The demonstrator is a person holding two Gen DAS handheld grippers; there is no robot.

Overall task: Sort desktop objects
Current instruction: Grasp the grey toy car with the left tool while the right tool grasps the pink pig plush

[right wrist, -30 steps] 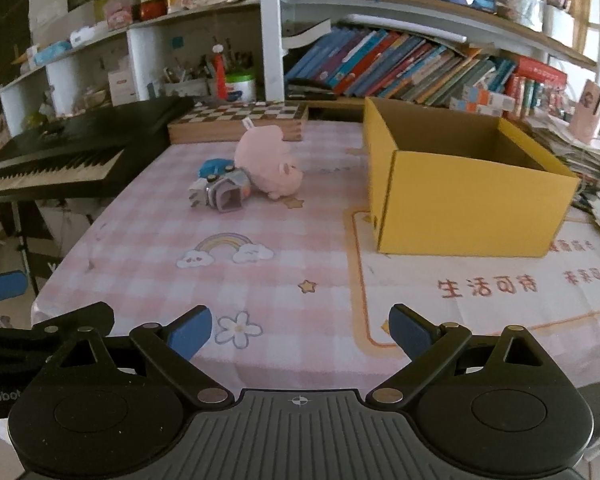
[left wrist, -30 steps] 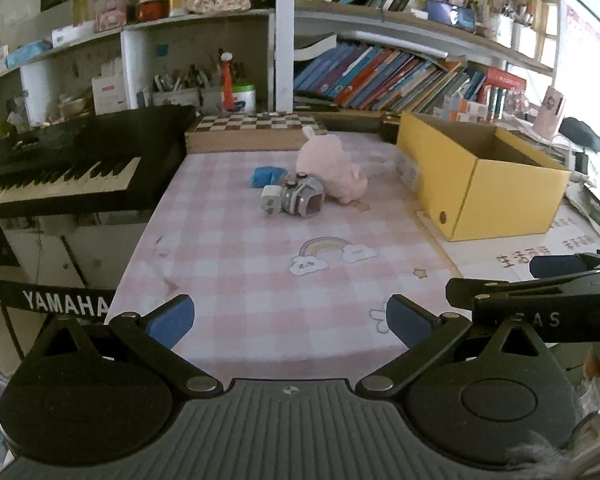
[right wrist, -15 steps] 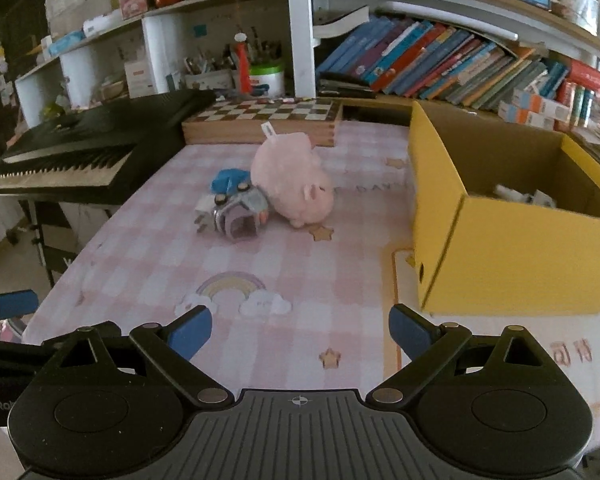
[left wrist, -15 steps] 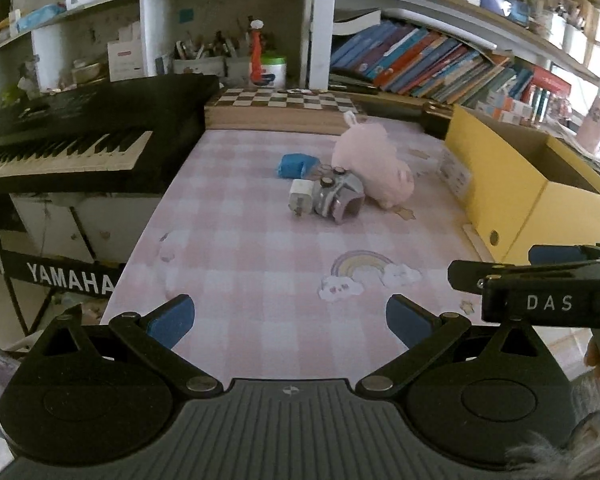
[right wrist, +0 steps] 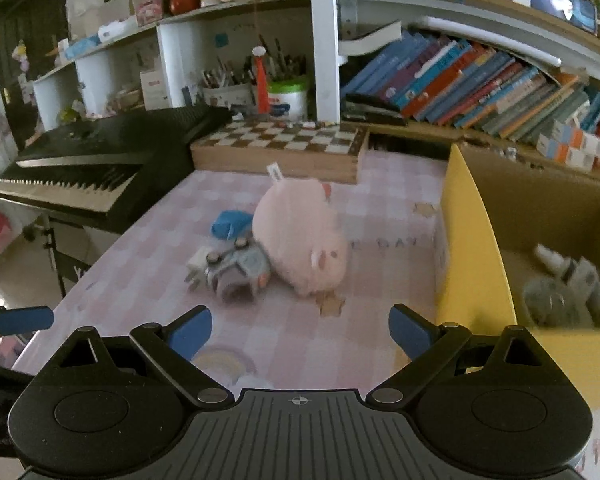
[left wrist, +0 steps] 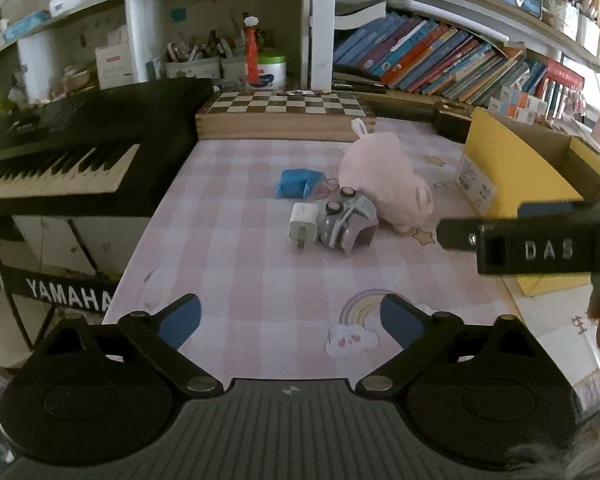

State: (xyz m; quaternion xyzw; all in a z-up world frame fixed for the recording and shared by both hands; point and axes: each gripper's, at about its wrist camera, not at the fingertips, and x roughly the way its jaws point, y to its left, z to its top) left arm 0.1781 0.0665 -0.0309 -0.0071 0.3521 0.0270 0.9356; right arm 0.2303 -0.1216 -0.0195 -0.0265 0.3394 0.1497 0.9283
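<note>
A pink plush pig (left wrist: 384, 182) (right wrist: 300, 236) lies on the pink checked tablecloth (left wrist: 236, 240). Beside it are a grey toy car (left wrist: 346, 222) (right wrist: 236, 268), a white plug charger (left wrist: 303, 227) (right wrist: 196, 266) and a blue object (left wrist: 298, 183) (right wrist: 230, 222). The yellow box (left wrist: 528, 168) (right wrist: 476, 248) stands to the right and holds a grey plush and a white item (right wrist: 560, 292). My left gripper (left wrist: 290, 320) is open and empty, short of the charger. My right gripper (right wrist: 300, 330) is open and empty, near the pig; it also crosses the left wrist view (left wrist: 524, 240).
A black Yamaha keyboard (left wrist: 60, 160) (right wrist: 92, 168) stands along the table's left edge. A wooden chess box (left wrist: 288, 114) (right wrist: 280, 148) sits at the back. Shelves with books (right wrist: 480, 84) and pen pots rise behind. A printed mat (left wrist: 560, 328) lies under the yellow box.
Both grippers have moved forward over the table toward the pile of objects, which now looks larger and closer. Both stay open. The objects have not moved.
</note>
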